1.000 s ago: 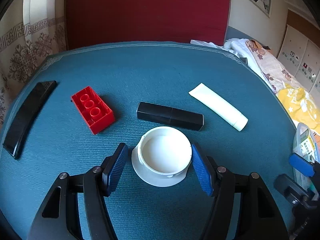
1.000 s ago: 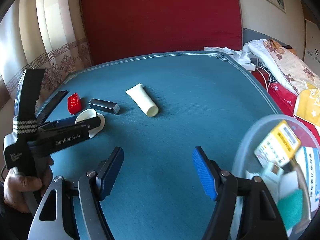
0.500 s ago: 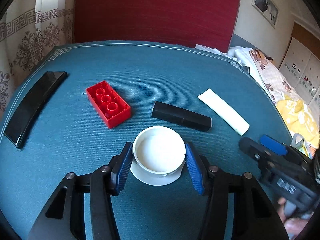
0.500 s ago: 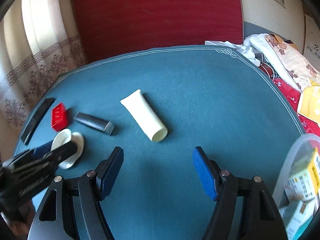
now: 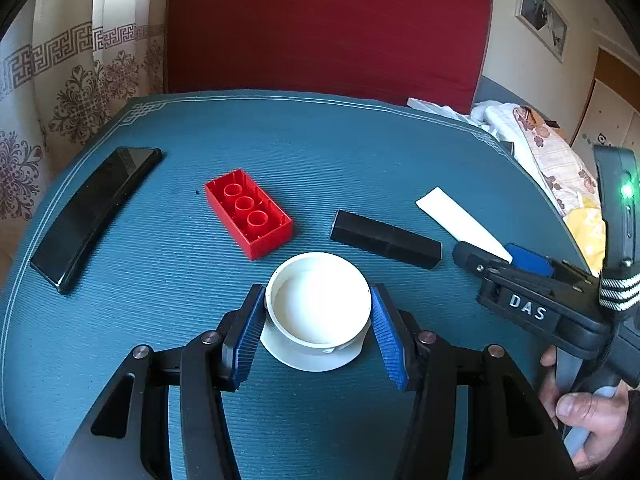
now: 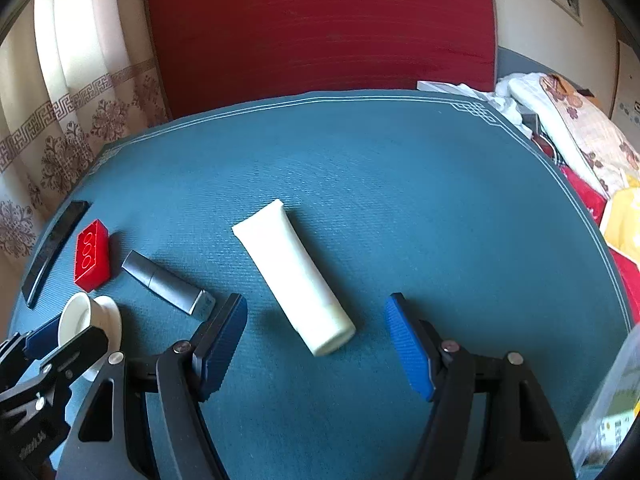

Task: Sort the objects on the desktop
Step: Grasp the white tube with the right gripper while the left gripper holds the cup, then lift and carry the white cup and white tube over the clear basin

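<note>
The left hand-held gripper (image 5: pixel 318 322) has just closed on the white cup (image 5: pixel 319 305).

Red panel (image 5: pixel 328 28), patterned curtain (image 5: pixel 60 92)

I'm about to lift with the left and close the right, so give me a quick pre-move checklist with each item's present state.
1. Left gripper pads against the white round cup on both sides: ok.
2. Cup clear of the red plastic brick: ok.
3. Right gripper jaws open: ok.
4. White plastic tube capped end between the right fingers: ok.
5. Black rectangular case outside right jaws: ok.
6. Grip firmness on cup: cannot tell.
</note>
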Demonstrator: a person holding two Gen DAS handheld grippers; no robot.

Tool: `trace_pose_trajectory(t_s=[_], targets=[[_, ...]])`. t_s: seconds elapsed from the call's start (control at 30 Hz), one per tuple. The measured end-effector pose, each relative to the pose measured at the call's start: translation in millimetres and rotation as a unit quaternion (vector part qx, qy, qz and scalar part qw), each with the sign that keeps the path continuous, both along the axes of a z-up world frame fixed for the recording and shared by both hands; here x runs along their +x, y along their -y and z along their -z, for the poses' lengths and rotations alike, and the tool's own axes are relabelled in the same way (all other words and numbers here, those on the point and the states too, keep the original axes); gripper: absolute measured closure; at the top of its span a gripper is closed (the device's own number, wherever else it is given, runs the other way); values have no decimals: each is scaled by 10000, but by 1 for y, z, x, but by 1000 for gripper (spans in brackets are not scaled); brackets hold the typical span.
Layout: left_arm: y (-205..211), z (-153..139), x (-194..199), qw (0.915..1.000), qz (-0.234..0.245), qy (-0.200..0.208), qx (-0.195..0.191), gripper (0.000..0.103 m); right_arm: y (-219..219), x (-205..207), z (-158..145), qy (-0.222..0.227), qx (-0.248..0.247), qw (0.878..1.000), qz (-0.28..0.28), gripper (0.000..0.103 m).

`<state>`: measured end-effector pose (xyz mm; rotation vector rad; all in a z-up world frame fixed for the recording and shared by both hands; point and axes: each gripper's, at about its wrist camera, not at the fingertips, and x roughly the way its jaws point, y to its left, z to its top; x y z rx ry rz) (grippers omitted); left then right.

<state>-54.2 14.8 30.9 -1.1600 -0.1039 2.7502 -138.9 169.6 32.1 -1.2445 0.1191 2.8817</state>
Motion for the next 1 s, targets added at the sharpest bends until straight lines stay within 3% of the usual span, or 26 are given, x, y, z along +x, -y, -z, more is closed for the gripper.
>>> trace_pose_trajectory(t_s=[0.17, 0.33, 0.43, 1.0], targets=[[0, 0, -1, 10000, 13, 17, -30, 47, 13, -4, 2, 66, 342, 9993, -149, 32], [-6, 1, 1, 9999, 43, -11, -129, 47, 21, 1, 1, 6, 537, 9977, -420, 62], [-10, 0, 4, 9998, 105, -21, -137, 47, 24, 6, 1, -15, 619, 9968, -512, 75], [-22, -11, 17, 9992, 257, -249, -202, 47, 12, 58, 6, 33, 340, 9983, -475, 76]])
